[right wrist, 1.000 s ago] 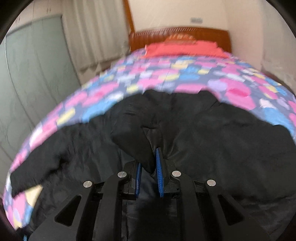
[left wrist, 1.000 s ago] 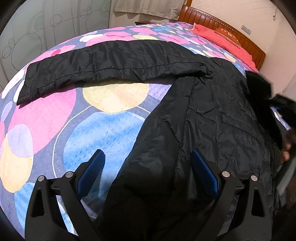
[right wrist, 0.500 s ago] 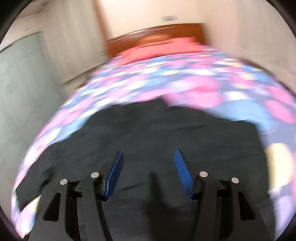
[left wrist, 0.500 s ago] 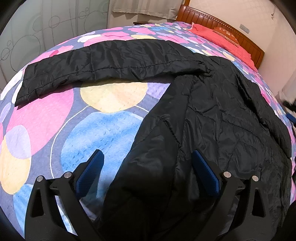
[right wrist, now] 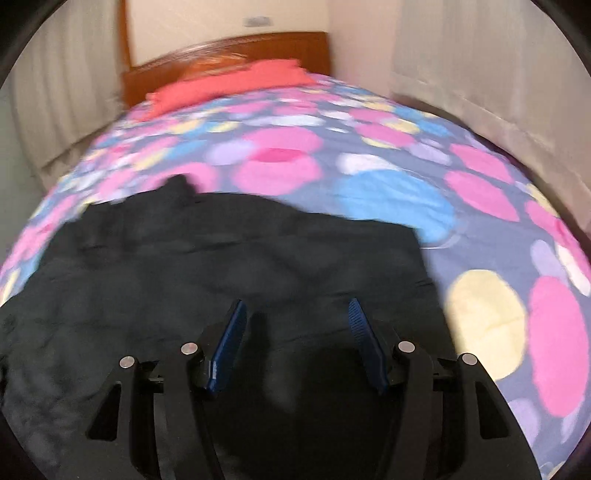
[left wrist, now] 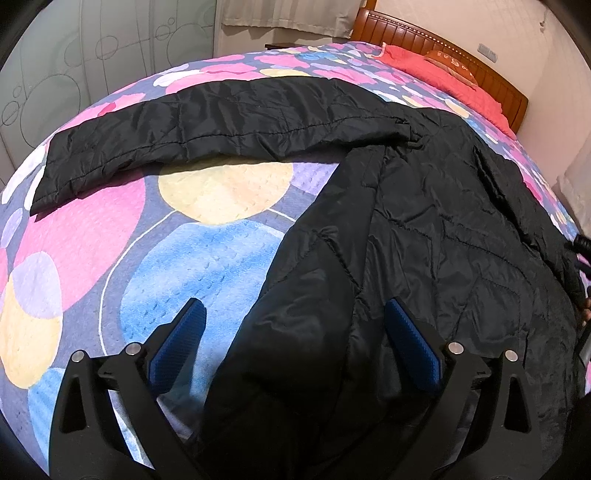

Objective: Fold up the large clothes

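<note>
Barely started imo: the black jacket (left wrist: 424, 229) is spread on the bedspread (left wrist: 207, 258), 1 sleeve (left wrist: 207, 125) stretched out toward the headboard (left wrist: 443, 48), while left gripper (left wrist: 295, 343) and right gripper (right wrist: 295, 332) hover over it wide and empty.

This is a bedroom in a home. A bed (left wrist: 221, 206) fills nearly all of both views, spread with a quilted cover printed in large pink, blue, yellow and lilac circles. At the far end of the bed stands a carved wooden headboard (left wrist: 443, 48), and just in front of it lies a coral-red pillow (left wrist: 436, 70). Beyond the bed's far left corner hang pale curtains (left wrist: 288, 18) against a plain cream wall. Along the bed's left side runs a frosted glass panel (left wrist: 92, 66) etched with circles. A black quilted coat (left wrist: 424, 240) lies spread on the bed.
</note>
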`<state>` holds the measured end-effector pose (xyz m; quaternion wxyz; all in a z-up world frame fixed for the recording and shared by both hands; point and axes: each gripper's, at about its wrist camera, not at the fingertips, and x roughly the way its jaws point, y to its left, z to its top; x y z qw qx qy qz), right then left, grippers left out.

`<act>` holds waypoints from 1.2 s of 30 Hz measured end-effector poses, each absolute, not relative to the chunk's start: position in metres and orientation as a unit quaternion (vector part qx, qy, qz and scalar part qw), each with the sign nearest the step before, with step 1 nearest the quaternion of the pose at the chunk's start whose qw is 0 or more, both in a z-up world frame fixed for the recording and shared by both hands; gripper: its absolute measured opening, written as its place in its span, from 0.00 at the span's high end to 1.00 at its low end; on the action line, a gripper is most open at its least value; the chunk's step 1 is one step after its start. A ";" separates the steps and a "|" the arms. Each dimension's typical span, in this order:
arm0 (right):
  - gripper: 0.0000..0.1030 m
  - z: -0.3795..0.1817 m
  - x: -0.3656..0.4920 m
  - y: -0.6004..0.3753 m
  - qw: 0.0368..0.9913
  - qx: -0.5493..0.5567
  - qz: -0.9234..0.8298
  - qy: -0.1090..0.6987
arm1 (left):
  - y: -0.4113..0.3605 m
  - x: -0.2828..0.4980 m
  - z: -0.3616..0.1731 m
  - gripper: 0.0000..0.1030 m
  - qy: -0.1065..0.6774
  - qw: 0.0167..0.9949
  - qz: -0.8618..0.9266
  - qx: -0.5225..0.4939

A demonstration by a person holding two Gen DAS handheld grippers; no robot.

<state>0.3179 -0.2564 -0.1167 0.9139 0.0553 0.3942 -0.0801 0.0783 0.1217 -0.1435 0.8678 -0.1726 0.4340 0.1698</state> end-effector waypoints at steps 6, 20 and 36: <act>0.43 -0.152 0.327 -0.199 0.896 -0.031 -0.047 0.441 | 0.122 0.079 -0.144 0.05 0.434 0.868 0.169 -0.173; 0.43 -0.134 0.270 -0.287 0.901 0.043 -0.093 0.421 | 0.121 0.081 -0.146 0.02 0.436 0.868 0.164 -0.172; 0.33 -0.155 0.182 -0.302 0.902 0.080 -0.061 0.420 | 0.123 0.080 -0.146 0.02 0.432 0.870 0.155 -0.179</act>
